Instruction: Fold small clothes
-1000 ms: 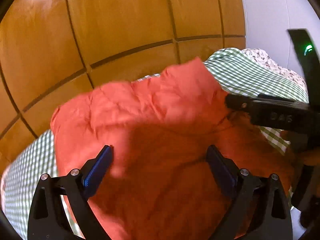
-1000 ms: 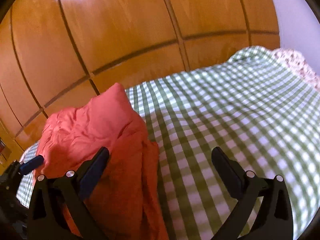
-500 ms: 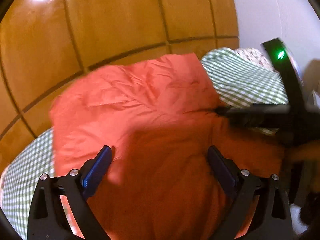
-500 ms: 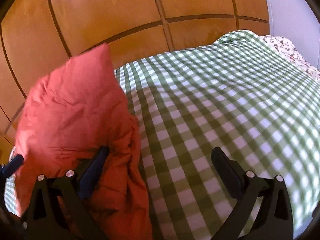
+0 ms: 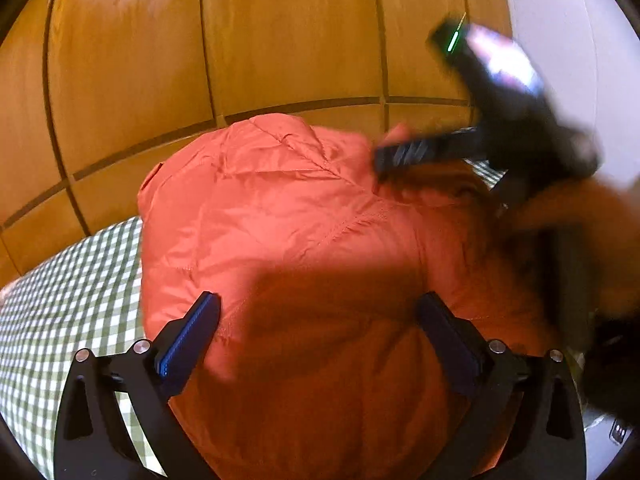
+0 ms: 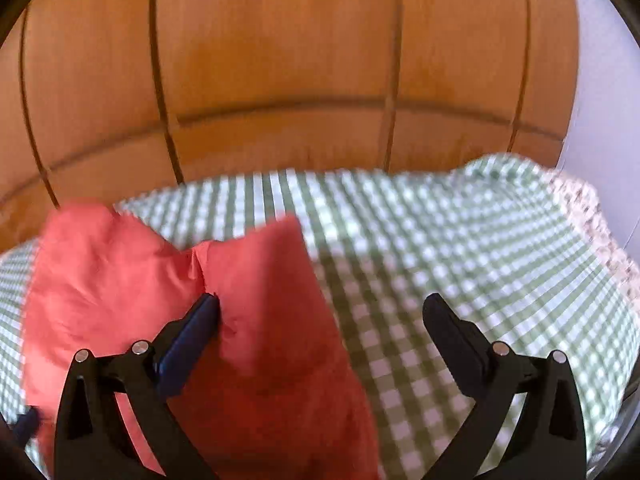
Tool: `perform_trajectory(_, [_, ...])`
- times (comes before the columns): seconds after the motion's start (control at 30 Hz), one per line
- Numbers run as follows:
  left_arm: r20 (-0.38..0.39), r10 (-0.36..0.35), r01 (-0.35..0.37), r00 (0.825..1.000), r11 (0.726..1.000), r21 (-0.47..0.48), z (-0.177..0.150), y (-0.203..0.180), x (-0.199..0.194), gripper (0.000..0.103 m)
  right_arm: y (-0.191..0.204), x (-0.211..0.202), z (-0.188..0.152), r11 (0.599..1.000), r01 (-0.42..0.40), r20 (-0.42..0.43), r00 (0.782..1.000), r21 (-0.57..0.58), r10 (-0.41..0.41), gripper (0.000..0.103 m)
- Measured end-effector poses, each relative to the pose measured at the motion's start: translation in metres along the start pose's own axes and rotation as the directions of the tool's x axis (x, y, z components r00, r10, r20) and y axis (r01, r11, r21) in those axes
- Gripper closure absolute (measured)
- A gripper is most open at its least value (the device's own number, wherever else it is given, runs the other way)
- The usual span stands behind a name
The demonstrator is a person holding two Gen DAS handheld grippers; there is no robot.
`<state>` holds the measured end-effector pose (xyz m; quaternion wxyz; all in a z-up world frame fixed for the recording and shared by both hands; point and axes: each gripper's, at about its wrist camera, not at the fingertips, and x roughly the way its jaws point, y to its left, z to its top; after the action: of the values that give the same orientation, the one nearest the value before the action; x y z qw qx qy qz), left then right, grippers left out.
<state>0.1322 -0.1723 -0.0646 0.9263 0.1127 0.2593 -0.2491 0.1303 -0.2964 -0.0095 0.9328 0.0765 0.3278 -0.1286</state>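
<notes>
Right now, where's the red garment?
The red garment lies on the green checked bedspread below the wooden panels: centre of the left wrist view, lower left of the right wrist view.

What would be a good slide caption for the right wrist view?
Open right tool over an orange garment on a green checked cloth.

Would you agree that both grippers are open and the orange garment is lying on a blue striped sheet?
Not quite: the sheet is green and white checked, not blue striped, as the right wrist view shows. The left gripper and right gripper are indeed open, and the orange garment lies on that sheet.
</notes>
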Motion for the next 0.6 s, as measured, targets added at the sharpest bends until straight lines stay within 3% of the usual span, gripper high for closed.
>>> perform_trajectory(0.13, [-0.028, -0.015, 0.016, 0.999, 0.999, 0.045, 0.004, -0.002, -0.003, 0.004, -0.014, 0.017, -0.012, 0.998, -0.022, -0.008, 1.0, 0.066, 0.023, 0.002])
perform_trajectory(0.23, [-0.057, -0.064, 0.06, 0.996, 0.997, -0.056, 0.032, 0.016, -0.003, 0.004, -0.027, 0.024, -0.017, 0.99, -0.074, -0.018, 0.997, 0.123, 0.077, 0.002])
perform_trajectory(0.4, [-0.084, 0.072, -0.085, 0.994, 0.983, -0.166, 0.09, 0.054, 0.036, 0.004, -0.027, 0.02, -0.017, 0.988, -0.07, 0.007, 0.998, 0.139, 0.069, 0.002])
perform_trajectory(0.5, [-0.172, 0.162, -0.184, 0.972, 0.976, -0.116, 0.116, 0.061, 0.088, 0.004, -0.025, 0.019, -0.018, 0.989, -0.058, 0.017, 0.998, 0.135, 0.056, 0.002])
perform_trajectory(0.6, [-0.261, 0.195, -0.222, 0.946, 0.972, -0.079, 0.113, 0.067, 0.134, 0.003, -0.03, 0.024, -0.019, 0.985, -0.058, -0.004, 0.998, 0.162, 0.059, 0.002])
